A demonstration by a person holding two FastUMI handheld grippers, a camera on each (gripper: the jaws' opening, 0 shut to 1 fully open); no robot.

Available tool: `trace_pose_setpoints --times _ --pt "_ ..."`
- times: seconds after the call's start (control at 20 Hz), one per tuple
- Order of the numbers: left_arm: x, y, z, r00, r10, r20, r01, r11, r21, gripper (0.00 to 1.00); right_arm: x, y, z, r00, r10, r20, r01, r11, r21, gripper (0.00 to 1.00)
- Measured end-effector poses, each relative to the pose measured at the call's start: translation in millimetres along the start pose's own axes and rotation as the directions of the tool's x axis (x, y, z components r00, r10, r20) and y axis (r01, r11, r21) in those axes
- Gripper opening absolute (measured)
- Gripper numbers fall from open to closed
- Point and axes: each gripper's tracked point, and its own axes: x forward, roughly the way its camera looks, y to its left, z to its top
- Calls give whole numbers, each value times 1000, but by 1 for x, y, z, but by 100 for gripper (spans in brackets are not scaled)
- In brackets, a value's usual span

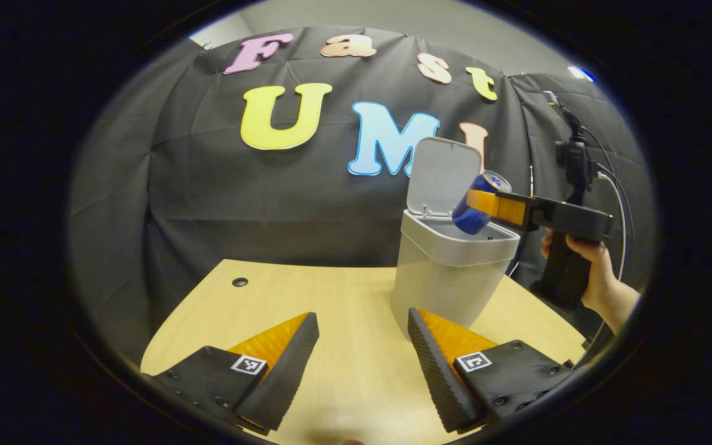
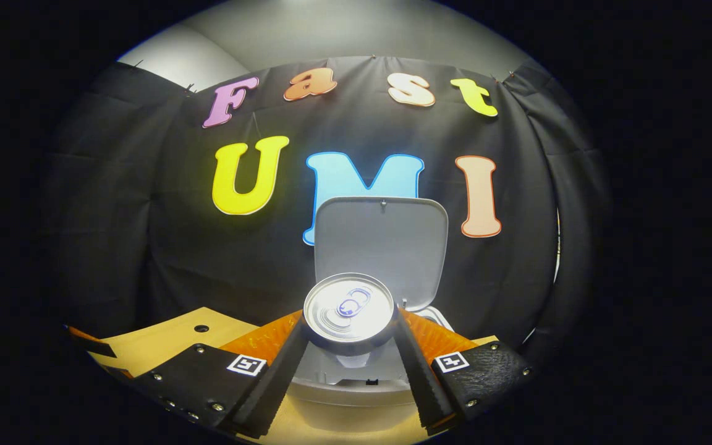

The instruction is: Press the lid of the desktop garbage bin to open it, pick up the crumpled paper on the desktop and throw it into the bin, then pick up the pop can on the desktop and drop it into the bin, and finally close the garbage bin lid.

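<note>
Blue can (image 1: 481,203) is hanging tilted just over the open bin (image 1: 449,272), clamped between the right gripper's (image 2: 350,346) fingers; the left gripper's (image 1: 362,364) fingers are idling apart above the bench (image 1: 282,296).

Black cloth (image 1: 220,185) hangs as the wall behind a pale wooden desk (image 1: 331,296); a small round hole (image 1: 240,282) sits near its far left corner.

Right gripper (image 2: 348,346) clamps pop can (image 2: 350,312) above open bin (image 2: 356,392), lid (image 2: 381,247) upright.
</note>
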Motion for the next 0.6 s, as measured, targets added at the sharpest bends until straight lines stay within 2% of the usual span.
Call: trace_pose_setpoints --times 0.05,0.1,0.15,0.2,0.25,0.3,0.6 --pt "1 -1 0 1000 -3 -2 3 1000 -1 100 2 -2 -2 1000 -8 -7 8 1000 -2 84" --pt "0 -3 -1 1000 -4 -4 4 1000 0 100 5 -4 -4 1000 -17 -12 17 1000 -5 94" --pt "1 -4 -2 1000 -6 -5 6 1000 1 100 5 -6 -4 1000 -24 -13 24 1000 -7 94" --pt "0 -6 -1 1000 -8 -5 8 1000 2 100 5 -7 -3 999 -30 -11 30 1000 -5 86" --pt "0 -7 -1 1000 -9 -4 9 1000 2 100 5 -9 -1 999 -34 -8 34 999 -2 97" --pt "1 -8 -1 1000 -12 -4 12 1000 2 100 5 -10 0 999 -35 -3 35 999 2 93" --pt "3 -15 0 1000 -22 -2 22 1000 3 100 3 -17 16 999 -46 23 46 999 -2 92"
